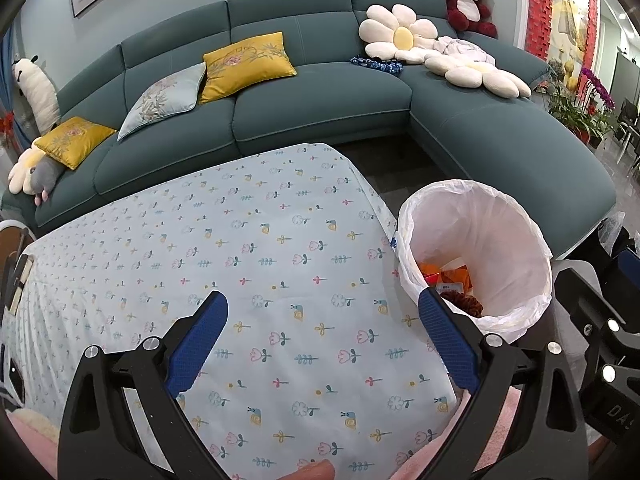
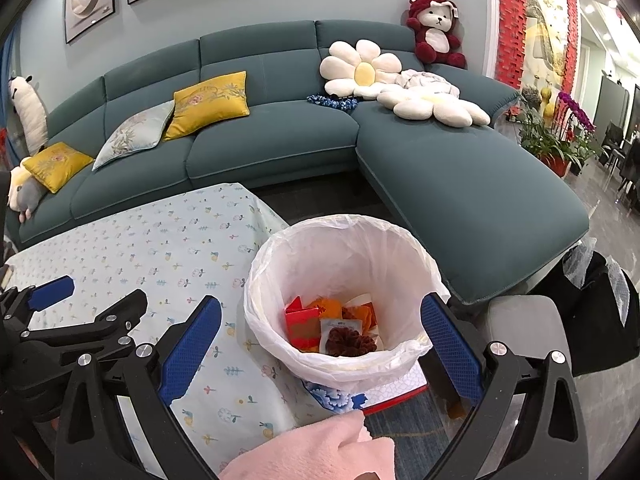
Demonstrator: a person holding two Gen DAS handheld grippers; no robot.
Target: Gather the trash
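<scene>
A trash bin point(image 1: 508, 240) lined with a white plastic bag stands on the floor by the table's right edge; it also shows in the right wrist view point(image 2: 360, 248). Inside lie red and orange wrappers point(image 2: 304, 320), a white packet and a brown pinecone-like piece point(image 2: 350, 340). My left gripper point(image 1: 322, 328) is open and empty over the floral tablecloth point(image 1: 240, 248). My right gripper point(image 2: 320, 326) is open and empty, held over the bin's near rim. The left gripper also shows at the left edge of the right wrist view point(image 2: 96, 300).
A teal L-shaped sofa point(image 2: 280, 136) with yellow and grey cushions, flower pillows and a red plush bear stands behind the table. A pink sleeve point(image 2: 320, 448) is at the bottom. A black bag point(image 2: 600, 312) and potted plants point(image 2: 560, 140) are at the right.
</scene>
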